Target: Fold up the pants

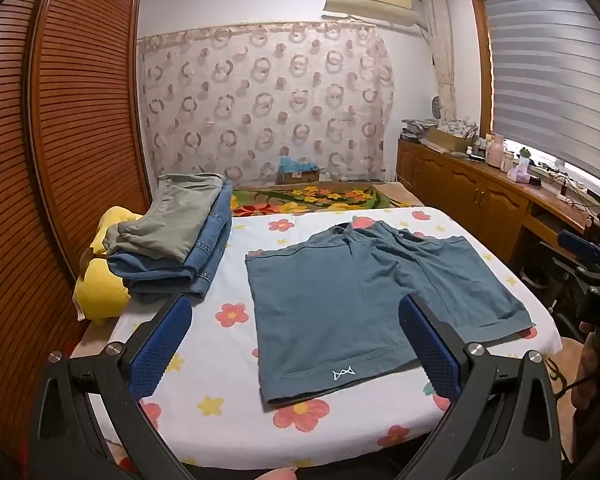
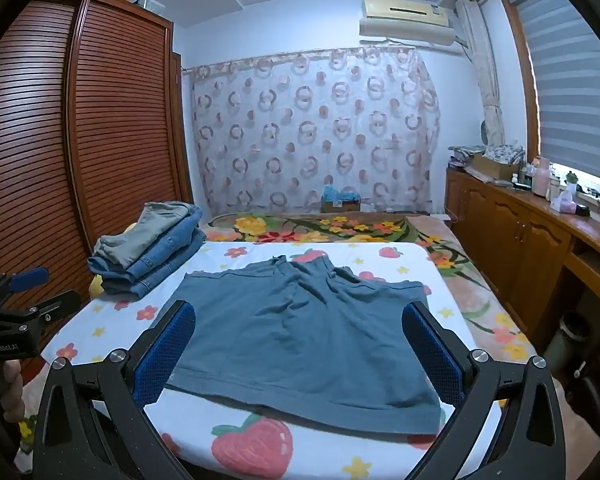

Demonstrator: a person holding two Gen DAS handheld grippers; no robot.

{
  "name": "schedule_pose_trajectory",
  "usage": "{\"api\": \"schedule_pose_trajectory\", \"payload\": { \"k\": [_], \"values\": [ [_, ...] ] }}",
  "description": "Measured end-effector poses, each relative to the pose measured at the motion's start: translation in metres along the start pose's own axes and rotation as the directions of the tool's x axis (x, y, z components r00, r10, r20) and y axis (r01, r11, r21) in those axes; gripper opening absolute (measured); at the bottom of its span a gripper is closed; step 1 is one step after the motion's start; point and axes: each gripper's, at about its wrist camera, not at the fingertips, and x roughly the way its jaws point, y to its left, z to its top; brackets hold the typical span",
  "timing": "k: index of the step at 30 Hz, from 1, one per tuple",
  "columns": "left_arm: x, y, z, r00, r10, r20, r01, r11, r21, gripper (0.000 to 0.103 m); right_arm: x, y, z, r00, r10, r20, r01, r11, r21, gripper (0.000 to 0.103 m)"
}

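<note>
Lying flat mid-bed [image 1: 204, 360], teal shorts [image 1: 340, 300] face both grippers, left [image 1: 296, 344] and right [image 2: 300, 344], fingers wide and holding nothing; folded clothes [image 1: 180, 240] sit at the bed's far left corner.

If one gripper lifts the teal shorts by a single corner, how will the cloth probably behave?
The teal shorts look like thin knit cloth with soft wrinkles, so they will probably droop and hang limp. They lie flat on the floral sheet, so they seem light. The cloth may drag and bunch on the sheet rather than slide cleanly; lifting with both grippers seems safer.
</note>
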Motion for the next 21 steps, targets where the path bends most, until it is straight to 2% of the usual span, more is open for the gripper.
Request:
{"api": "schedule_pose_trajectory", "payload": {
  "k": [21],
  "values": [
    [0.0, 0.0001, -0.0001, 1.0, 0.004, 0.008, -0.004, 1.0, 0.003, 0.103, -0.0013, 0.0009, 0.0002, 1.0, 0.0, 0.005, 0.0, 1.0, -0.003, 0.103]
  ]
}}
